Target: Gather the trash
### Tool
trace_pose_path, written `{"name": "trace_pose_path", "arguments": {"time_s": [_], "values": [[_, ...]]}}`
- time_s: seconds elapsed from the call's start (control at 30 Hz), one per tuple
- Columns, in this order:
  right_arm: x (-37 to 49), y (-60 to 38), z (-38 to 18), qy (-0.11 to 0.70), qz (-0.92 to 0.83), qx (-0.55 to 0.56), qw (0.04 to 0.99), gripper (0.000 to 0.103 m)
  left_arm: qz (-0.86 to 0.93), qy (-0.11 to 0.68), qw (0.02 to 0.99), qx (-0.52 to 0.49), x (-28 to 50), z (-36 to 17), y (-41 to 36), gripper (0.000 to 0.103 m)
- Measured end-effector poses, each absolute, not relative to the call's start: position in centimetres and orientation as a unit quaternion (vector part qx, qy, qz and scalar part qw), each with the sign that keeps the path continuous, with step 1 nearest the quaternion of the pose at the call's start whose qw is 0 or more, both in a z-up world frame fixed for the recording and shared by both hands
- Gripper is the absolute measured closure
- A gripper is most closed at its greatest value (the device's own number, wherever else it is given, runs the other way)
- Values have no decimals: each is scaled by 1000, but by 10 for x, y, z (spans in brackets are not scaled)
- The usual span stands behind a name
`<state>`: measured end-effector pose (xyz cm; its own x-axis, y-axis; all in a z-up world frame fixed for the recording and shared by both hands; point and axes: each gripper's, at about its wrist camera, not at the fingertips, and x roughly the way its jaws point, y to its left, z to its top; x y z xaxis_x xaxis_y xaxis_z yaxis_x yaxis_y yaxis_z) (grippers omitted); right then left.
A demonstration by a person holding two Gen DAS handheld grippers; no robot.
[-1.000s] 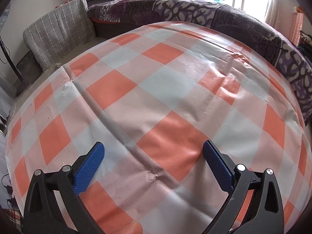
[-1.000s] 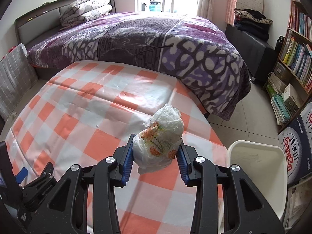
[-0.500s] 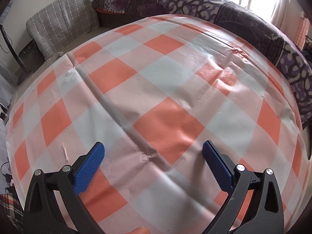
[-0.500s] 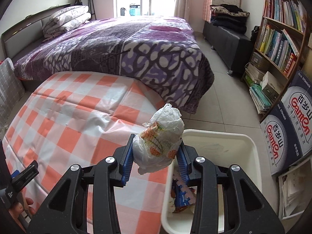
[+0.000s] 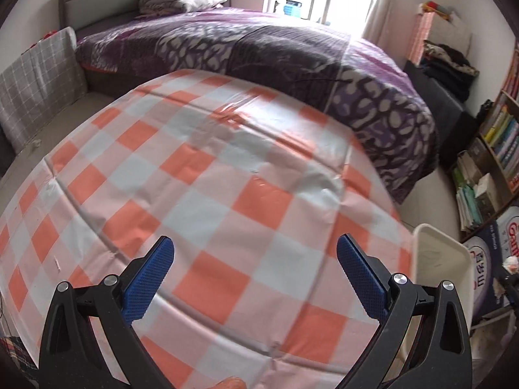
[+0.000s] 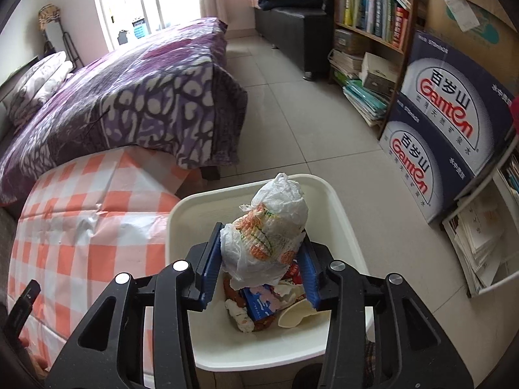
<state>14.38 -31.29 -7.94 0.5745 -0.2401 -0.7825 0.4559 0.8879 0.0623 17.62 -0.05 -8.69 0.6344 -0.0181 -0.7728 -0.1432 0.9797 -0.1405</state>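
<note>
Trash is at the point of release. The right gripper [image 6: 258,262] hangs over the white bin [image 6: 194,201] with a crumpled plastic bag [image 6: 269,236] between its blue pads [image 6: 209,270]. Its jaws have just been opening. The bag sits against the left pad, and a gap shows at the right pad, so the grip looks eased rather than clenched. Below the gripper, wrappers and a paper cup [image 6: 296,316] already lie in the bin.

The left gripper [image 5: 253,275] stands wide apart and empty over the checked tablecloth [image 5: 201,178], with the bin's rim to its right.

The main risk is the thin plastic clinging to the textured left pad, so the bag would hang there instead of dropping. If the hand pulled away while it clung, the bag could fall outside the rim onto the tiled floor [image 6: 308,123].
</note>
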Motion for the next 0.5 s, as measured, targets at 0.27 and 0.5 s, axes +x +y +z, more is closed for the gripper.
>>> {"name": "trace_pose_path", "arguments": {"time_s": [0.27, 0.5], "values": [[107, -342, -62, 356, -253, 133, 890, 28, -38, 376, 922, -88, 155, -42, -59, 6], [75, -344, -39, 292, -284, 126, 904, 7, -81, 335, 937, -61, 124, -22, -88, 6]]}}
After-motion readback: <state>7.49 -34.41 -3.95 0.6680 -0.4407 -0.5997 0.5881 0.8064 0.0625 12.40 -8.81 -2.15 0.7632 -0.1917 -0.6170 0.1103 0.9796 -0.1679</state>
